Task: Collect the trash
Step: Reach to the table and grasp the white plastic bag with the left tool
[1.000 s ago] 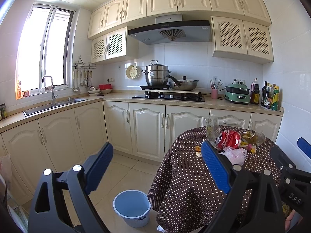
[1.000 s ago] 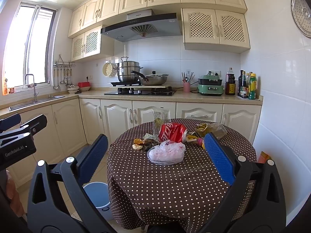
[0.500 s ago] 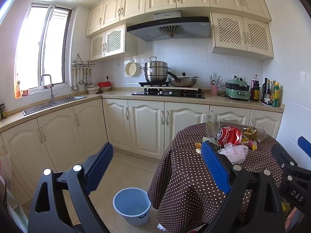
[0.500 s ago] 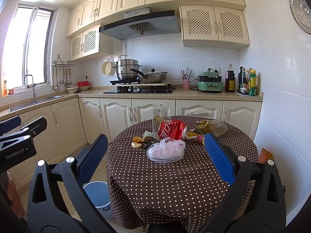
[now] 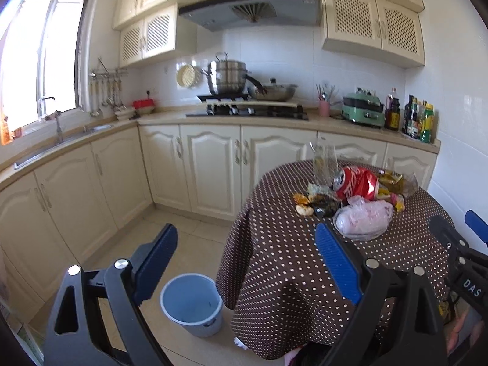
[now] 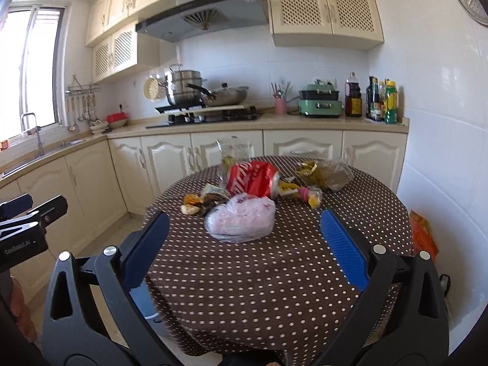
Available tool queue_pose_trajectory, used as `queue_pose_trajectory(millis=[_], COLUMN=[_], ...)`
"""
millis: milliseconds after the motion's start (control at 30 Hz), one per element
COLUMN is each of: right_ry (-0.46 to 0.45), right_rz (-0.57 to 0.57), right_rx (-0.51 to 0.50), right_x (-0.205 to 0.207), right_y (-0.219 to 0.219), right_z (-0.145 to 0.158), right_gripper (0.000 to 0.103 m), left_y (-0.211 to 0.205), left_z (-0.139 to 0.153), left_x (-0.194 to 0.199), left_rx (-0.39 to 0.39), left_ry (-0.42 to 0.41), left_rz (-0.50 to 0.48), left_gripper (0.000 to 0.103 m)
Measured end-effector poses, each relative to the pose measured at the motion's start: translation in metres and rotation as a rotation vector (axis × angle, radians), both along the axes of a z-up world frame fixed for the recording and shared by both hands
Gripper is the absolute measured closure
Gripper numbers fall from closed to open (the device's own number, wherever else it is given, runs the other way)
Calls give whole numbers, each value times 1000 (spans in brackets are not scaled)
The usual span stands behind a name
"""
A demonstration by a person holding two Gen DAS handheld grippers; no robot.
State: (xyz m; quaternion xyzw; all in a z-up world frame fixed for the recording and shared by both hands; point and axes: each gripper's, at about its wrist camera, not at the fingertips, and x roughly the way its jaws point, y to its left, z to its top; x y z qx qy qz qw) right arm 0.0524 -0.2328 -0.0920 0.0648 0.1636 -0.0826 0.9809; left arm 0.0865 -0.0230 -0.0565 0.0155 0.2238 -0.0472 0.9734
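Observation:
Trash lies in a heap on the round table [image 6: 274,274] with its brown dotted cloth: a crushed red can [image 6: 253,178] [image 5: 357,183], a crumpled pinkish plastic bag [image 6: 241,219] [image 5: 363,219], clear wrappers [image 6: 323,174] and food scraps [image 6: 192,204]. A clear empty bag [image 6: 233,155] stands behind the can. My right gripper [image 6: 244,231] is open in front of the plastic bag, holding nothing. My left gripper [image 5: 247,253] is open and empty, to the left of the table's edge. A blue bucket [image 5: 192,305] stands on the floor by the table.
Cream cabinets [image 5: 210,164] and a counter run along the far wall, with a stove, pots [image 5: 228,74] and bottles [image 6: 384,100]. The sink [image 5: 61,143] is at the left under the window. An orange packet [image 6: 422,235] lies at the right wall.
Both grippers have moved closer to the table, so the trash appears larger and lower in view. Both stay open and empty.

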Motion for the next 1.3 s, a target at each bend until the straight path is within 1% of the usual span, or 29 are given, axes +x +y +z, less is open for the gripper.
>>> queue_pose_trajectory(millis=[133,267,400,467,500,567,633,767,833,867,933,967,1000,1033,1067,1133,1167,1200,1300], right_ry=[53,69,79,79,79,86,95,129,144,149,170,175,183,191,194,198,196,193,180], right_rz=[-45,-116,-158,-171,-177,-181,-175,-163,-163,-163,-163,-161,-159,-158,-157,-154,-150,-147,-134], right_rx=[22,56,103,114,121,137,151,149,137,134,129,128,125,122,122,127,130,129,121], right_x=[22,34,43,48,50,57,64,81,88,91,96,98,100,102,103,104,104,105,104], right_y=[-20,-46,-76,-86,-90,-99,-107,-111,-112,-112,-111,-110,-110,-110,-108,-106,-105,-103,-95], right_z=[-16,-26,-33,-35,-36,-37,-38,-39,-39,-39,-41,-42,-43,-44,-44,-44,-44,-44,-40], right_gripper=[6,6,6,6,6,6,6,6,6,6,6,6,6,6,6,6,6,6,6], left_y=[-16,-54,-97,-114,-127,-139,-150,-164,-164,-164,-165,-166,-165,-165,-164,-157,-152,-150,-138], left_z=[-17,-32,-45,-52,-57,-63,-69,-80,-83,-83,-86,-87,-86,-85,-84,-80,-79,-78,-75], left_x=[33,69,96,109,120,132,148,170,177,179,182,182,182,180,177,172,169,167,156], left_rx=[-8,-34,-60,-76,-80,-80,-97,-68,-98,-98,-115,-129,-123,-111,-112,-138,-158,-170,-195], left_ry=[81,172,228,258,278,305,338,403,426,430,434,443,431,415,403,394,395,395,367], left_rz=[-55,-201,-322,-363,-375,-373,-364,-325,-336,-330,-348,-363,-356,-354,-358,-372,-393,-400,-422], left_gripper=[13,13,13,13,13,13,13,13,13,14,34,39,46,48,53,77,98,101,102])
